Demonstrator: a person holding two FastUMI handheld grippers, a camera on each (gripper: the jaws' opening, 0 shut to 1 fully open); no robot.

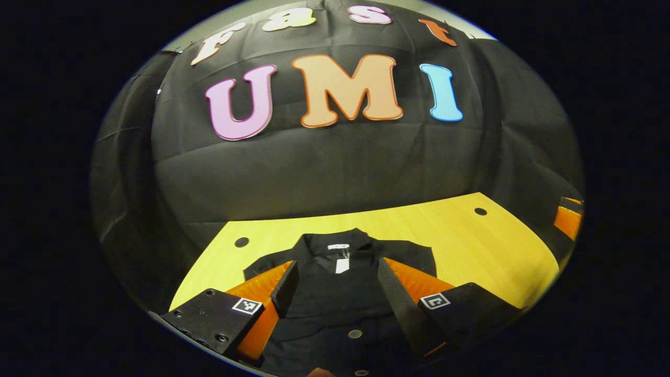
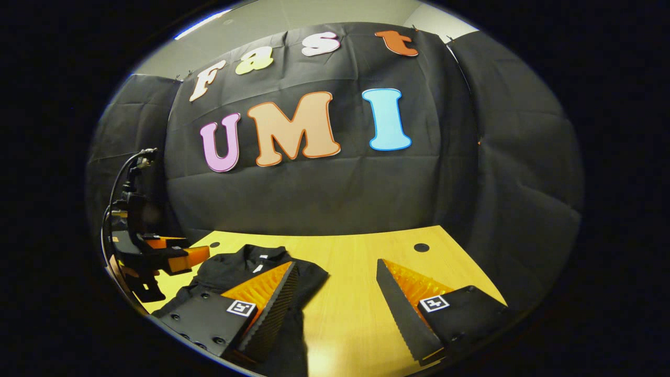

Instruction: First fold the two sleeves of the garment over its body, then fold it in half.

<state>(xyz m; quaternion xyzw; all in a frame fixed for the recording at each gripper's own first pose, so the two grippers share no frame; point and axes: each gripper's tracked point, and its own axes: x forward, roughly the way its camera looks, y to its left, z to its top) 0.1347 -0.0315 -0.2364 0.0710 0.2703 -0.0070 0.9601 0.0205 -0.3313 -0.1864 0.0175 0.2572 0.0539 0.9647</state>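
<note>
Left gripper (image 1: 337, 283) spread wide, nothing between its fingers, hanging over the black garment (image 1: 340, 298) and looking toward its collar (image 1: 337, 242). Right gripper (image 2: 337, 285) likewise spread apart and empty, poised above bare wood of the yellow table (image 2: 356, 309), its left finger (image 2: 272, 298) over the garment's near edge, its right finger (image 2: 403, 309) over plain tabletop. Garment (image 2: 246, 269) lying flat on the table (image 1: 471, 246), collar toward the booth's black cloth wall (image 1: 324, 167), a white tag (image 1: 341, 264) at the neck and round buttons (image 1: 355, 333) down the front. Sleeves hard to make out against the dark body; cannot tell how they lie. Seen in the right gripper view, left gripper (image 2: 196, 255) off to the left, above the garment's far side, cable (image 2: 118, 178) looping up behind it. Dark round holes (image 1: 480, 211) near the table's far corners.
</note>
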